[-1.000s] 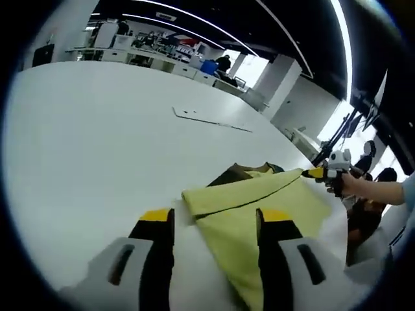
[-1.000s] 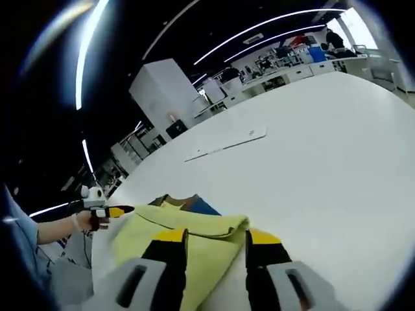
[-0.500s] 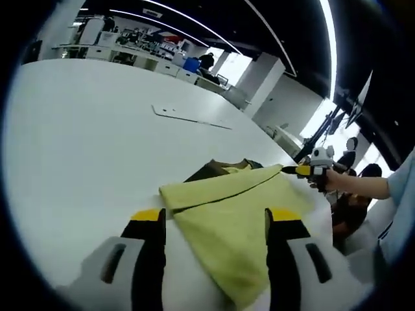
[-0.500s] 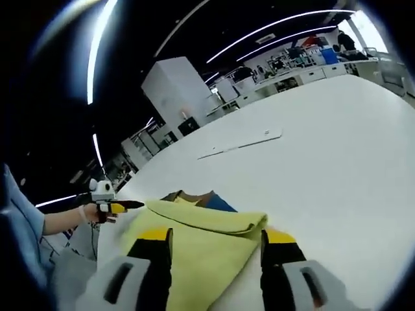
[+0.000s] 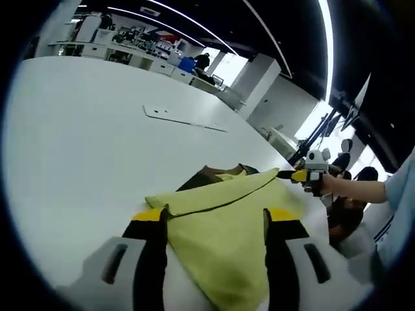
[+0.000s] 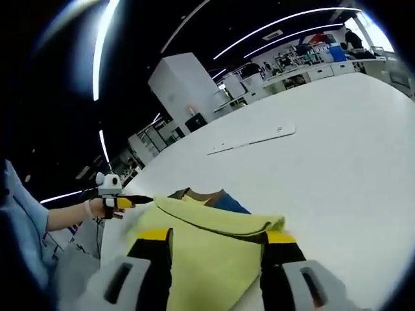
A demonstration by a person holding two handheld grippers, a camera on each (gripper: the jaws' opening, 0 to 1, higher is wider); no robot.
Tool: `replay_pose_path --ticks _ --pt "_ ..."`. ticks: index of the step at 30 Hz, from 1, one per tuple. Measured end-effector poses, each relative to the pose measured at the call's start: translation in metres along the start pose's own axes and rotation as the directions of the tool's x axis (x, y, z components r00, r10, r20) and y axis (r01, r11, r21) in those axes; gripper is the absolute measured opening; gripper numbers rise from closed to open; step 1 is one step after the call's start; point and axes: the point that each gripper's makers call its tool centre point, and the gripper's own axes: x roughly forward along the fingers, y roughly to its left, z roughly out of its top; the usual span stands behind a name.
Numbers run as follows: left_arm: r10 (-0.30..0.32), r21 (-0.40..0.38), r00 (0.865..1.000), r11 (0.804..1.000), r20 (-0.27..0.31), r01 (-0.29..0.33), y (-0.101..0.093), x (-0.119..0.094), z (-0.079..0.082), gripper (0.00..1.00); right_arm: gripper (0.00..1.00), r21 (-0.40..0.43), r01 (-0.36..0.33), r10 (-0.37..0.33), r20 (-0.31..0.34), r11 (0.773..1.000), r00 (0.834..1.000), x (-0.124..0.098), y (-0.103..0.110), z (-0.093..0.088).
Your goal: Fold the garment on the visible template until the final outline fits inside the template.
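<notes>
The garment (image 5: 227, 214) has slid nearer between both open grippers' jaws. It lies folded on the white surface (image 5: 84, 129). Soft and limp, it's best pinched at a folded corner.

Soft yellow cloth for the garment (image 5: 227, 214), matt, with a smooth fold along the edge and a darker brown and blue lining at the collar. Same soft, dull cloth in the right gripper view (image 6: 207, 243). Smooth white bench (image 5: 84, 149), a little shiny, with pale light spread across it. Thin flat template (image 5: 183, 118) far off, white and matt like card or plastic. Hard plastic on the left claw (image 5: 214, 223): grey body, black matt fingers (image 5: 150, 259), bright yellow tips. Same plastic on the right claw (image 6: 217, 243).
</notes>
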Motion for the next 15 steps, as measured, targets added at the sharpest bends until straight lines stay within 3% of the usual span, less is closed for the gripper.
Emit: replay_pose_path --ticks 7,15 --pt "0.028 -0.004 0.999 1.0 0.038 -0.028 0.011 0.009 0.015 0.6 0.53 0.014 0.0 0.0 0.042 1.0 0.999 0.014 -0.009 0.021" --pt "0.045 0.0 0.998 0.999 0.044 -0.045 0.016 0.008 0.019 0.64 0.54 0.035 0.033 -0.036 0.077 0.999 0.996 0.013 -0.023 0.03"
